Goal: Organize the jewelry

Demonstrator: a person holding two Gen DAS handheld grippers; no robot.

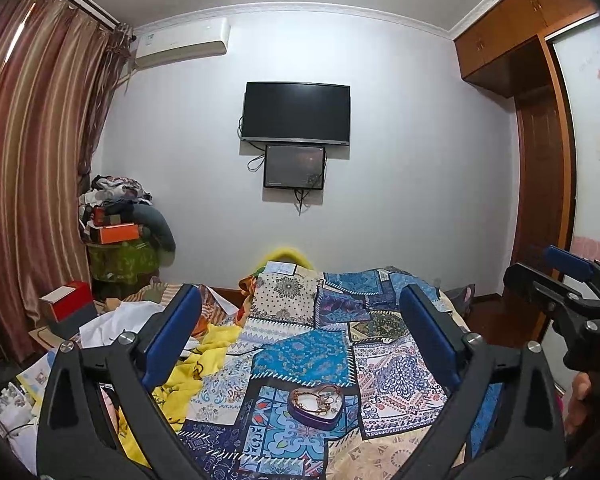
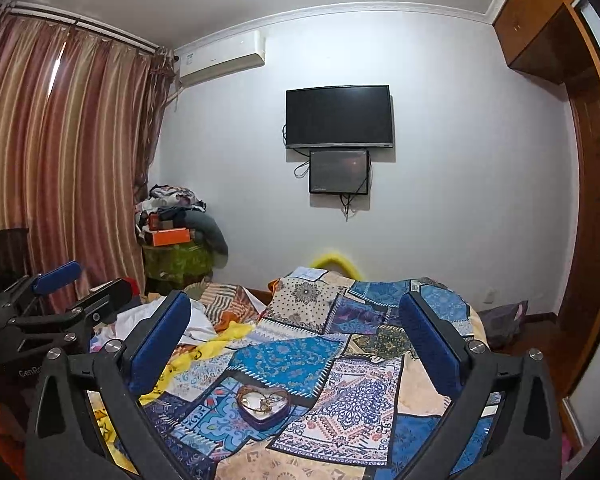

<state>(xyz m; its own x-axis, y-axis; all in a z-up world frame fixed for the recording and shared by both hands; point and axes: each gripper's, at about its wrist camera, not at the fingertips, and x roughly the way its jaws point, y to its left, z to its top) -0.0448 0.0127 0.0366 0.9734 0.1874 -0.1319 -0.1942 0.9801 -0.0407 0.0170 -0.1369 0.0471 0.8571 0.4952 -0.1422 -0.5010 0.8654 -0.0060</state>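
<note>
Purple heart tin [image 1: 318, 406] of gold chains sits on the quilt [image 1: 300, 354], left gripper [image 1: 300, 336] and right gripper [image 2: 296, 340] both spread empty above (soft bedding could tip it).

Left tongs [image 1: 300, 336] wide apart, blue pads [image 1: 172, 336] clear of everything, nothing between them. Below, on the patchwork bedspread [image 1: 300, 354], a heart tin [image 1: 319, 406] lies open with gold chains [image 1: 314, 398] heaped inside. Right tongs [image 1: 556, 280] at the right edge, also spread; TV [image 1: 296, 114] on the far wall.
</note>
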